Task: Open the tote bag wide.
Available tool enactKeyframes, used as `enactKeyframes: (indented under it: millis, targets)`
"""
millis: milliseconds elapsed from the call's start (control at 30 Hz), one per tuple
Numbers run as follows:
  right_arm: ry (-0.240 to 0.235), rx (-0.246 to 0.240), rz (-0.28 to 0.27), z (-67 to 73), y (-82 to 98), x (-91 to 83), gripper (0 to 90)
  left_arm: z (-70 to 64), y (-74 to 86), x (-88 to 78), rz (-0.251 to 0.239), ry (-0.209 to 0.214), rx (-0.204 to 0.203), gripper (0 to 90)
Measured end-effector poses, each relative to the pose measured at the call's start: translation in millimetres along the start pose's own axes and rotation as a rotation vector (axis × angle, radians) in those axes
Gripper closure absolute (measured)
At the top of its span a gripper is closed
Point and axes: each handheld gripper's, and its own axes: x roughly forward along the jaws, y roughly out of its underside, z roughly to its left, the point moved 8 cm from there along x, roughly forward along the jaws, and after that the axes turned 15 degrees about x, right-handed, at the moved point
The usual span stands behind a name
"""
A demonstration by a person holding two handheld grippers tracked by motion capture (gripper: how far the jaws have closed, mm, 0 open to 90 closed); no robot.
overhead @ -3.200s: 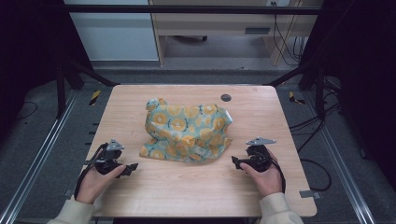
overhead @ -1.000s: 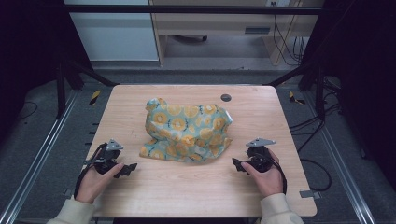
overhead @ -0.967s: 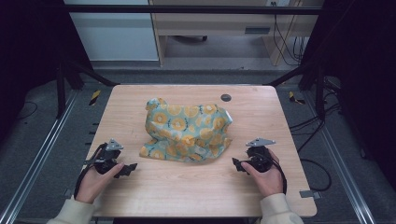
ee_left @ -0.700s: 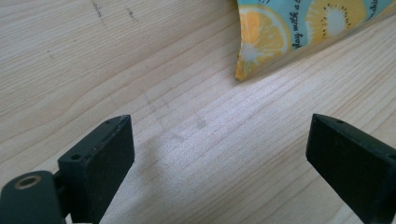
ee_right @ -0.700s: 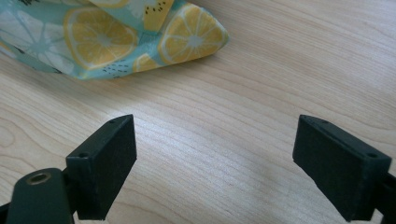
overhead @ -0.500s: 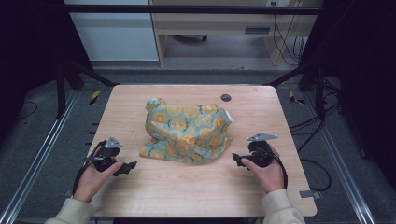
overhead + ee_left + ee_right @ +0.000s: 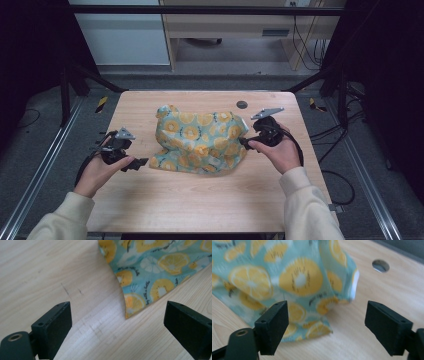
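Teal cloth (image 7: 200, 142) w/ yellow lemon slices lies bunched up in the middle of the high view, on a light wood surface (image 7: 210, 200). It's crumpled, not flat.

Left claw (image 7: 136, 163) is at the left-middle of the high view, held in the left hand (image 7: 100, 172), just beside the cloth's lower left corner. In the left gripper view the jaws are wide apart w/ nothing in them. That cloth corner (image 7: 132, 307) sits between them but farther up, near the frame's middle, not touching either jaw.

Right claw (image 7: 245, 142) is right of centre in the high view, held in the right hand (image 7: 277, 150), right at the cloth's right edge. In the right gripper view the jaws are wide too. The cloth (image 7: 294, 282) fills the upper left & a lumpy fold hangs btwn the jaws; can't tell if it touches them.

A small round hole (image 7: 380, 265) is in the surface at upper right of that view, near the far edge.
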Motion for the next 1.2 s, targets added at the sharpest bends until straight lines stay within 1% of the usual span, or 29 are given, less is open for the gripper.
enactKeyframes:
  millis: [33,100,133,200,267,367,533,600,733,833,900,1000,1033,1067,1100,1200]
  targets:
    - [-0.002,-0.008,-0.001,1.9,-6.0,-0.2,20.3,2.1,-8.2,-2.9,-0.001,-0.008,0.021,7.6]
    - [-0.015,-0.013,-0.002,6.8,-17.1,-0.4,20.3,3.2,-16.0,-5.9,-0.001,-0.015,0.038,7.4]
    - [-0.025,-0.011,-0.002,9.6,-22.1,-0.6,20.3,3.3,-20.0,-7.1,-0.006,-0.016,0.043,7.4]
    - [-0.030,-0.015,-0.003,14.1,-31.2,-0.3,20.2,2.5,-26.9,-9.1,-0.007,-0.016,0.057,7.4]
    - [-0.036,-0.031,-0.003,17.2,-38.6,0.7,19.9,1.6,-32.7,-10.7,-0.006,-0.017,0.072,7.3]
    - [-0.045,-0.029,-0.002,21.0,-46.9,2.9,18.8,-0.6,-39.6,-11.6,-0.012,-0.017,0.081,7.3]
    - [-0.057,-0.029,0.000,26.7,-53.0,7.9,17.5,-3.2,-44.3,-11.3,-0.009,-0.011,0.093,7.3]
    - [-0.059,-0.042,0.012,29.3,-55.2,11.8,16.6,-4.9,-45.6,-10.7,-0.005,-0.009,0.104,7.3]
    - [-0.053,-0.041,0.019,28.3,-57.1,17.1,16.1,-5.4,-46.4,-10.1,-0.003,-0.008,0.105,7.3]
    - [-0.044,-0.030,0.047,25.1,-58.0,27.6,16.8,-5.0,-46.8,-9.0,0.003,-0.007,0.106,7.3]
    - [-0.043,-0.033,0.066,23.7,-58.4,32.8,20.4,-5.2,-46.8,-8.8,0.006,-0.005,0.107,7.3]
    - [-0.050,-0.049,0.103,24.9,-57.9,39.4,30.4,-6.2,-48.2,-9.2,0.018,-0.001,0.120,7.3]
    - [-0.050,-0.049,0.103,24.9,-57.9,39.4,30.4,-6.2,-48.2,-9.2,0.018,-0.001,0.120,7.3]
    - [-0.055,-0.057,0.121,26.0,-57.0,41.1,34.3,-6.5,-49.0,-9.5,0.021,0.002,0.123,7.3]
    - [-0.065,-0.071,0.150,28.1,-55.9,43.9,43.9,-6.7,-50.4,-9.7,0.018,0.002,0.125,7.3]
    - [-0.070,-0.107,0.197,32.1,-52.9,46.4,63.1,-7.3,-52.4,-10.0,0.018,0.003,0.128,7.3]
